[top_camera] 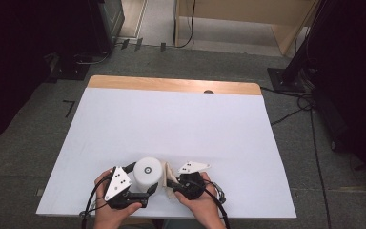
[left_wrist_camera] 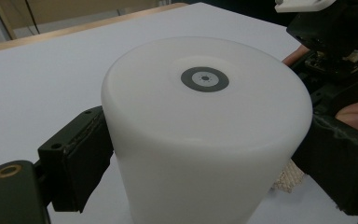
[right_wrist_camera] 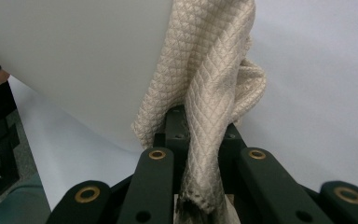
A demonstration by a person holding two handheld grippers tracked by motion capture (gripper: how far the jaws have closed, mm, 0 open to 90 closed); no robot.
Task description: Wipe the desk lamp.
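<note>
White-covered desk [top_camera: 171, 119]; near its front edge, a white matte cylindrical container [top_camera: 147, 172], clamped by left tongs [top_camera: 145, 183]. Beige quilted cloth [top_camera: 168, 177], pinched in right tongs [top_camera: 170, 183], against its side. Step: wiping. Next: likely dragging cloth around wall.

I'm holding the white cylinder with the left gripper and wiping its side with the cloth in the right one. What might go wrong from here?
1. The white cylinder stands close to the table's near edge; a hard push might slide or tip it off.
2. The cloth is pinched in a narrow fold by the right gripper; it may pull free while rubbing.
3. The left gripper clamps smooth curved wall, so the cylinder could twist.
</note>
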